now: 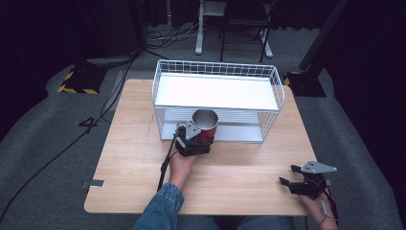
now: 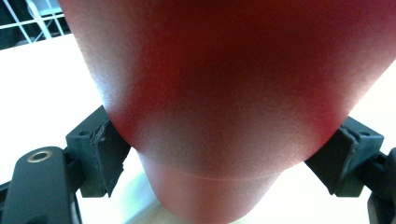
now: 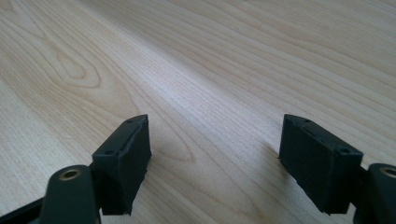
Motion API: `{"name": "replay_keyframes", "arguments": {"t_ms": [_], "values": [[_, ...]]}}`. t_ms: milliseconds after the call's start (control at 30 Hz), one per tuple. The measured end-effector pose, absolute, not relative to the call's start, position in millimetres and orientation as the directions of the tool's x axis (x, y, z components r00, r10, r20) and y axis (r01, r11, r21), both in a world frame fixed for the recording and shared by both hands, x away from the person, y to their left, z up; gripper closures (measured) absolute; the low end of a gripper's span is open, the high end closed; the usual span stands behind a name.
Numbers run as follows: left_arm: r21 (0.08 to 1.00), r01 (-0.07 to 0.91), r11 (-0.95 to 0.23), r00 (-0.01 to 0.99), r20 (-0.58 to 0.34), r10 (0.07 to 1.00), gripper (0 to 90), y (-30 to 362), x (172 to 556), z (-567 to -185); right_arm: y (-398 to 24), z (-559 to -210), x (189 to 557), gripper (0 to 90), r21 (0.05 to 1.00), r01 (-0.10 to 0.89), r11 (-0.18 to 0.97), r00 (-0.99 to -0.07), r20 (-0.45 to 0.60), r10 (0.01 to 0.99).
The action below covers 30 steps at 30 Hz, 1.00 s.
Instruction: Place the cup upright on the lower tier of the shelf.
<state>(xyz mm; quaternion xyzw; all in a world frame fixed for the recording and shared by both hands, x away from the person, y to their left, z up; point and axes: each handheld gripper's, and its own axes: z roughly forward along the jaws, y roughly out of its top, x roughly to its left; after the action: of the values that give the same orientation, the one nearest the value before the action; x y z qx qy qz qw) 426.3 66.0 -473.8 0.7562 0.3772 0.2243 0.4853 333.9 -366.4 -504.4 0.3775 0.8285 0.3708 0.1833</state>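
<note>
Item: red cup (image 1: 206, 125), metal-lined, upright, mouth open upward. Location: directly in front of the white wire rack (image 1: 216, 98), at its lower shelf opening, off the wooden table (image 1: 143, 158). Your left gripper (image 1: 194, 139) is clamped on the cup's lower body, pads (image 2: 105, 156) pressing either side. Your right gripper (image 1: 293, 175) rests well away from the rack, near the table's front corner, jaws spread apart, holding nothing.
</note>
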Motion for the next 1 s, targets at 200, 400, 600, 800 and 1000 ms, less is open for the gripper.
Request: {"name": "replay_keyframes", "arguments": {"t_ms": [200,400,600,800,1000], "values": [[0.907,0.346,-0.24,0.605,-0.02,0.796,16.5,58,442,-474,-366,-504,334,25.2,0.753,0.486,0.444,-0.655,-0.023,0.755],[0.91,0.347,-0.227,0.598,-0.028,0.801,16.5,48,456,-472,-366,-504,333,25.2,0.754,0.479,0.45,-0.661,-0.028,0.75],[0.914,0.342,-0.217,0.593,-0.031,0.805,16.5,42,467,-473,-366,-504,334,25.2,0.753,0.48,0.451,-0.664,-0.024,0.747],[0.915,0.347,-0.206,0.585,-0.04,0.81,16.5,39,479,-475,-366,-504,333,25.2,0.753,0.475,0.455,-0.668,-0.028,0.744],[0.915,0.354,-0.194,0.57,-0.046,0.82,16.5,35,488,-478,-366,-504,333,25.1,0.752,0.481,0.451,-0.669,-0.018,0.743]]}}
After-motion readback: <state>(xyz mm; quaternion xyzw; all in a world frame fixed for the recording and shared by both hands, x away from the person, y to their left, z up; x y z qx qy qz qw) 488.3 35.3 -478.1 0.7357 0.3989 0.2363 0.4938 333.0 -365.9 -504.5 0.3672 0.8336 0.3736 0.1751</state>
